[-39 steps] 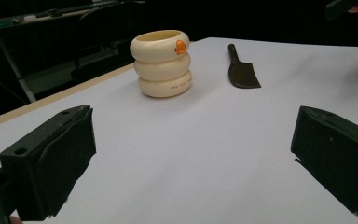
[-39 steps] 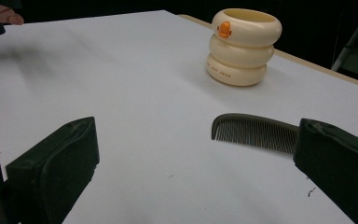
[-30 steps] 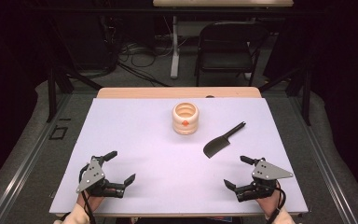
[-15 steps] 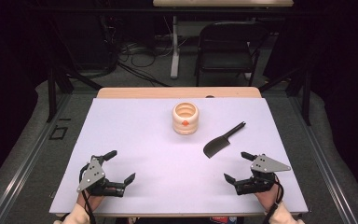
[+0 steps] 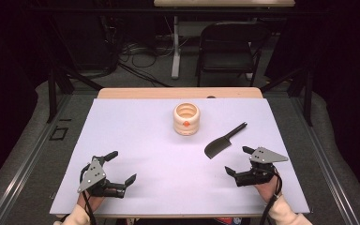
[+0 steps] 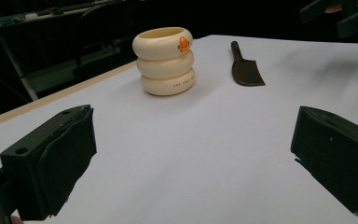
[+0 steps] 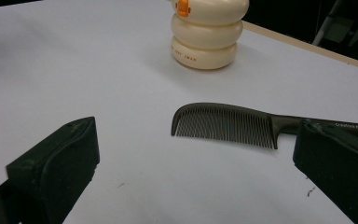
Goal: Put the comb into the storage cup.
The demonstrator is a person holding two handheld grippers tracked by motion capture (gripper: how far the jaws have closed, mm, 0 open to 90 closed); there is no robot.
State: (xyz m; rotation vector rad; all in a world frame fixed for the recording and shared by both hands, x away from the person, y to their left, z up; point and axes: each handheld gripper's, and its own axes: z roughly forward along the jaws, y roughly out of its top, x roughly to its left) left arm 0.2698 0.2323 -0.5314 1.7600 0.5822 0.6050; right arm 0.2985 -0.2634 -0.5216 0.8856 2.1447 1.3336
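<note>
- My right gripper hovers low over the near right part of the white table, jaws wide apart with nothing between them.
- The dark comb lies flat on the table just ahead of that gripper, teeth facing me, handle running off behind my right-hand jaw in the right gripper view.
- My left gripper sits at the near left, jaws likewise spread and empty, well apart from everything.
- The cream ringed cup stands upright near the middle of the table, open at the top, beyond the comb and apart from it.
- I judge this to be the approach: the right gripper lining up on the comb, no grasp made yet.
- Next I would need to ease forward and down, set the jaws across the comb's spine or handle, and close. It lies thin and flat, so the jaws must come right down to the table.
</note>
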